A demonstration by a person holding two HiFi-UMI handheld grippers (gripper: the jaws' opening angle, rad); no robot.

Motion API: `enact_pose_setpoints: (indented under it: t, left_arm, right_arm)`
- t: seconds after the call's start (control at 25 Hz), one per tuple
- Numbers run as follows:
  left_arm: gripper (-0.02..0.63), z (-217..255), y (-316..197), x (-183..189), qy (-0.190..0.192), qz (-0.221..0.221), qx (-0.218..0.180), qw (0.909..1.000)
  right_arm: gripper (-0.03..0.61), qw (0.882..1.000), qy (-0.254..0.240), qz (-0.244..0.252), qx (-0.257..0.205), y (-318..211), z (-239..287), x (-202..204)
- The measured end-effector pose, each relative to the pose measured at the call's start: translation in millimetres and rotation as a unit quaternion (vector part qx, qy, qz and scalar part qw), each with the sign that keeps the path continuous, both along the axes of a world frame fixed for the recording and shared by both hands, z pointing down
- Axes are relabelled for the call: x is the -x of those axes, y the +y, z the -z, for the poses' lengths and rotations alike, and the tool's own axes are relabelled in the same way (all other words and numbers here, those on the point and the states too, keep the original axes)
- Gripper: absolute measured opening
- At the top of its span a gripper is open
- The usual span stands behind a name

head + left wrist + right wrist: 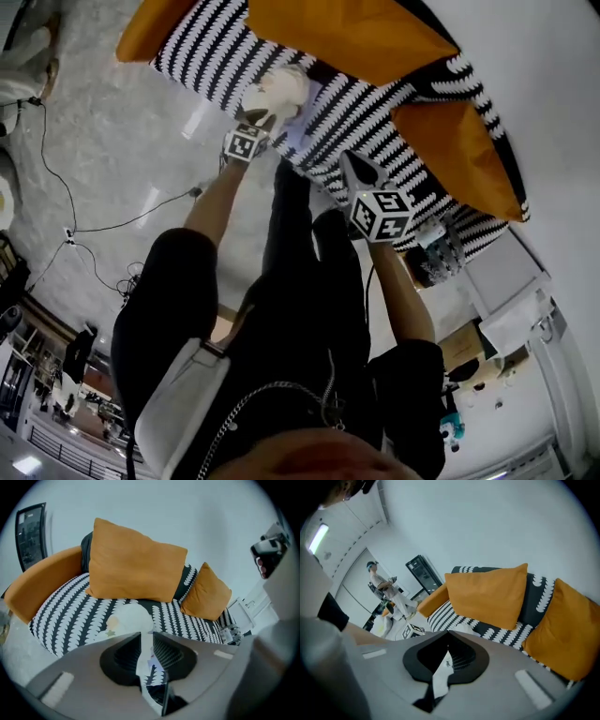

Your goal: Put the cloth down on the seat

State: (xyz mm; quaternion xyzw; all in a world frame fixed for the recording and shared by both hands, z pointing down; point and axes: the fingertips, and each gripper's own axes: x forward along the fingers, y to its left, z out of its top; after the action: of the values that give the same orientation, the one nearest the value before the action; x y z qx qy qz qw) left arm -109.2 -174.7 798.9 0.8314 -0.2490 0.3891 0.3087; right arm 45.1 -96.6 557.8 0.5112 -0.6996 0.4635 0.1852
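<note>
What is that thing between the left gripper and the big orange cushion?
The white cloth, lying on the patterned seat; the left gripper view shows it.

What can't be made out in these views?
Cloth: near edge, head view, behind the left gripper; the right gripper view shows only a sliver over the right gripper.
Seat: back part, head view, under cushions and cut by the top edge.
Clutter beside the seat: head and left gripper views, too small to name.
</note>
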Motion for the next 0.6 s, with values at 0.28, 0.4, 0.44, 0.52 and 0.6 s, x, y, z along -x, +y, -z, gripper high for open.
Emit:
enact_pose_setpoints:
  t: [0.28, 0.4, 0.44, 0.52, 0.6]
  left_arm:
    - [0.009, 92, 17, -8, 0.024, 0.066, -0.058, 0.9959]
    - [0.009, 153, 43, -37, 0.046, 0.078, -0.095, 0.9914]
    - [0.009, 175, 54, -50, 0.06, 0.078, -0.106, 0.9896]
    - [0.009, 223, 68, -64, 0.079, 0.071, -0.135, 0.985]
    - [0.009, 273, 81, -75, 0.091, 0.066, -0.175, 0.9782]
  right_arm:
    - [0.003, 0.994, 0.004, 0.086, -0.073, 11, 39, -11]
    - [0.003, 0.991, 0.019, 0.101, -0.087, 42, 60, -31]
    - [0.002, 0.99, 0.03, 0.103, -0.093, 52, 68, -38]
    - [0.002, 0.987, 0.041, 0.105, -0.116, 63, 88, -42]
    - [0.002, 0.982, 0.038, 0.106, -0.153, 73, 117, -44]
